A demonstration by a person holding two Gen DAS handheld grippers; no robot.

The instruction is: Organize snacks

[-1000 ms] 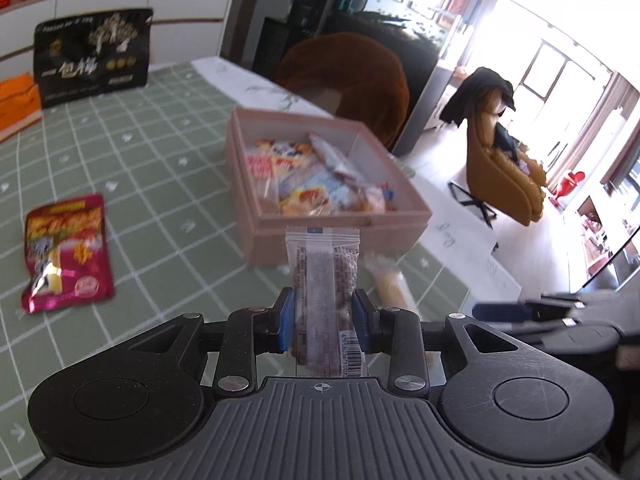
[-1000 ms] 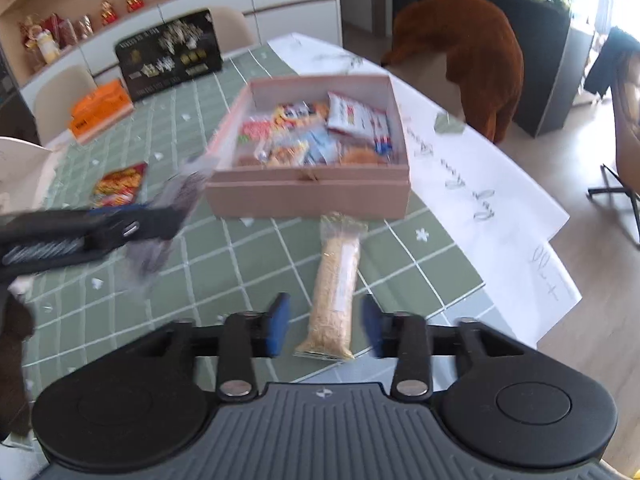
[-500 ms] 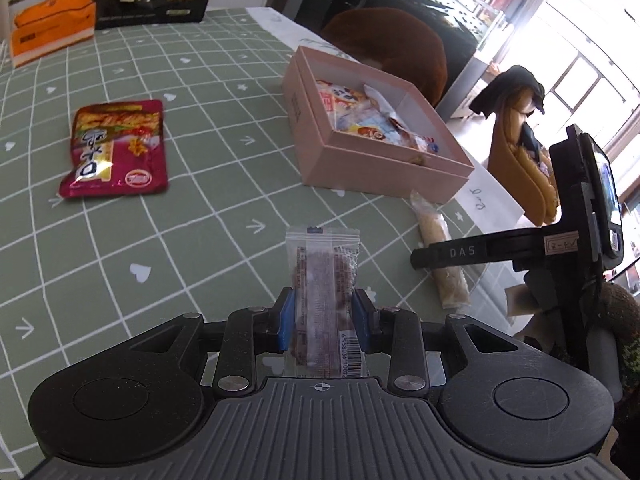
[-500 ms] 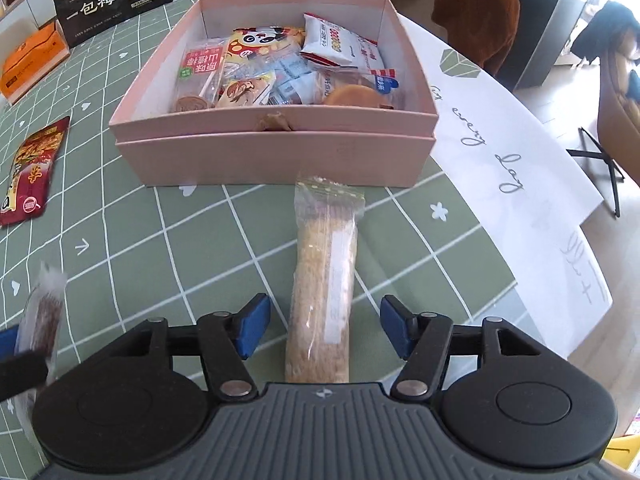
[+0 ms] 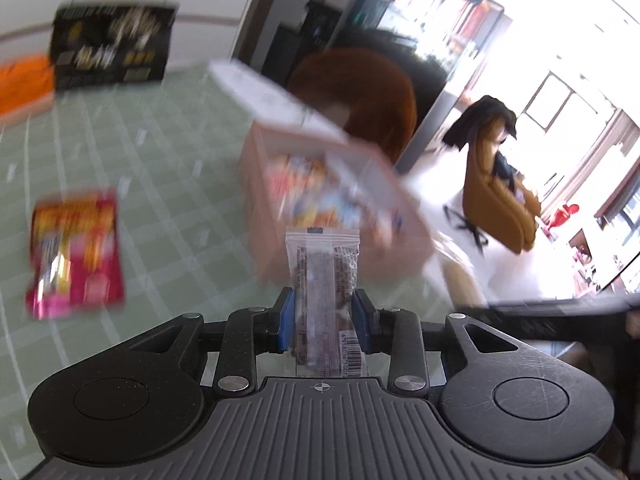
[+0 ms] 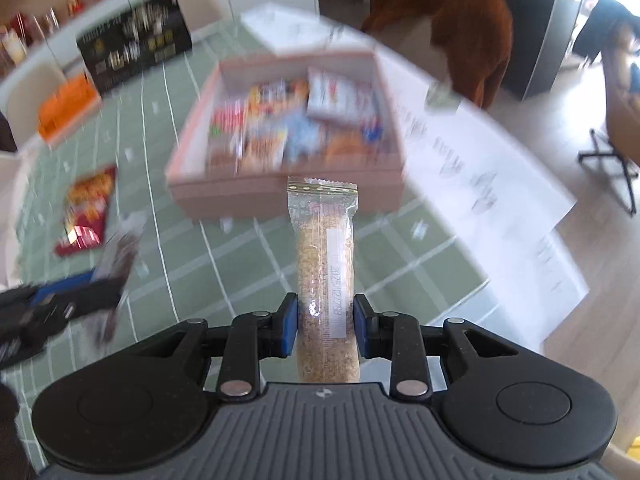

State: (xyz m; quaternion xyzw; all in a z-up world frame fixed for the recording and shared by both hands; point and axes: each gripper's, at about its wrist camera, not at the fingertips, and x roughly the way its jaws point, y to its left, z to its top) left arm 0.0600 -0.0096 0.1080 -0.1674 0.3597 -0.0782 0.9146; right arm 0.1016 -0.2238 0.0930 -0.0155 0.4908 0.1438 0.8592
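A: What is the left gripper (image 5: 323, 315) carrying?

B: A dark snack bar (image 5: 324, 280) in a clear wrapper, clenched between the blue fingers (image 5: 287, 319) and standing up out of them, barcode end down near the gripper body.

A: And the right one?

B: The right gripper (image 6: 325, 326) grasps a long clear pouch of pale grain snack (image 6: 325, 276). The fingers (image 6: 289, 328) press its lower half from both sides, and its sealed top reaches toward the pink box (image 6: 280, 190).

A: Where is that box?

B: On the green checked counter (image 6: 248, 256), open and already packed with assorted wrapped snacks, though blur hides which ones. Both held snacks are on the near side of the box, lifted clear of the counter.

A: Anything else around the box?

B: To its left a red snack packet (image 5: 76, 256) lies flat on the counter. Beyond the box, at the counter's far edge, stand a black package (image 6: 134, 42) and an orange box (image 6: 66, 108). To the box's right a white paper with writing (image 6: 480, 168) covers the counter. The left gripper also shows at the right-wrist view's left edge (image 6: 60, 308), well left of the box.
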